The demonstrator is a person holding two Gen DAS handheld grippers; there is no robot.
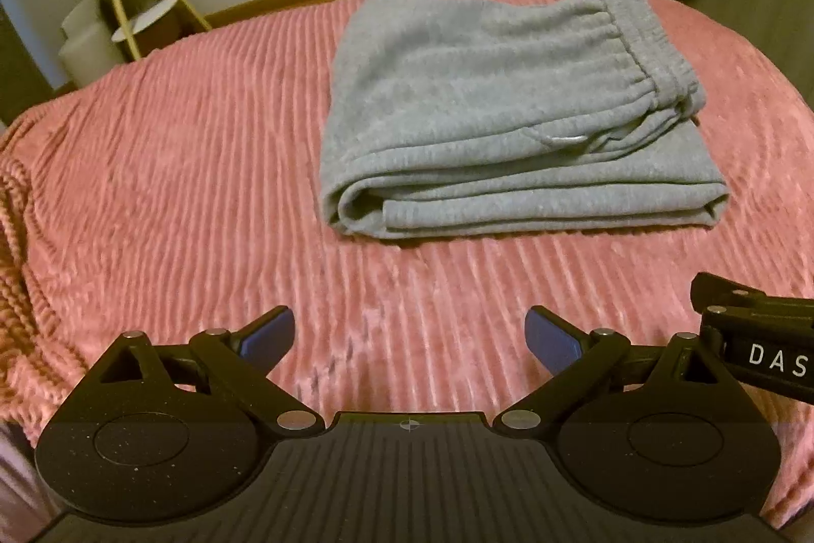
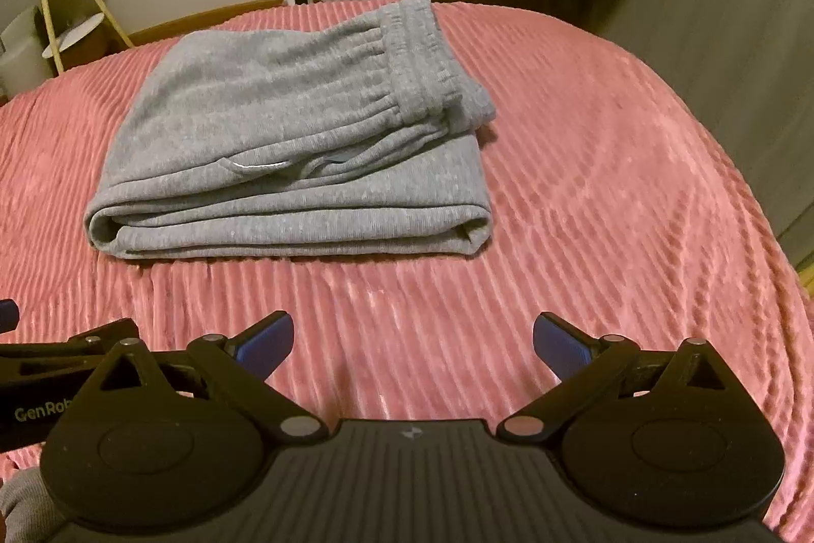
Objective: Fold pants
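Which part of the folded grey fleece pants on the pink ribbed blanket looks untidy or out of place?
On the folded grey fleece pants, a pale drawstring loop pokes out mid-stack, and the elastic waistband edge sits bunched. Otherwise nothing stands out.

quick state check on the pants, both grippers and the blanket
grey pants: folded into a flat stack, waistband on top, lying free.
left gripper: open, empty, short of the pants.
right gripper: open, empty, short of the pants.
pink blanket: spread over the bed, ribbed, bunched at the left edge.
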